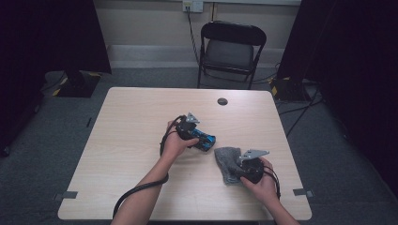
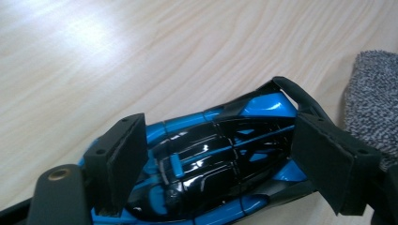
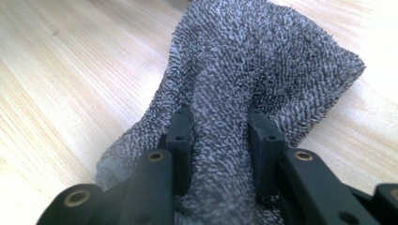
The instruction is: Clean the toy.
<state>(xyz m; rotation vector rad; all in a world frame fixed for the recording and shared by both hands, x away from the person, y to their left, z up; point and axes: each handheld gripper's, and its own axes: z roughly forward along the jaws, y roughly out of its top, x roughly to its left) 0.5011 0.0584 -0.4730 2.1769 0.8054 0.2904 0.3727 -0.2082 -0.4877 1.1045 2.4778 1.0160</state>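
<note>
A blue and black toy car [image 1: 208, 140] lies near the middle of the table. My left gripper [image 1: 199, 137] is over it. In the left gripper view the jaws stand wide, one at each end of the car [image 2: 211, 164], and I see no pad pressing on it, so the left gripper [image 2: 220, 136] is open. A grey terry cloth [image 1: 225, 157] lies just right of the car. My right gripper [image 1: 238, 169] is at its near edge. In the right gripper view a bunched fold of the cloth [image 3: 263, 56] is pinched between the pads of the right gripper [image 3: 220, 117].
The wooden table [image 1: 141, 140] has a round cable hole [image 1: 222, 101] near its far edge. A black folding chair [image 1: 232, 47] stands behind the table. Cables run over the floor at the right. The cloth's edge [image 2: 375, 108] lies close to the car's tail.
</note>
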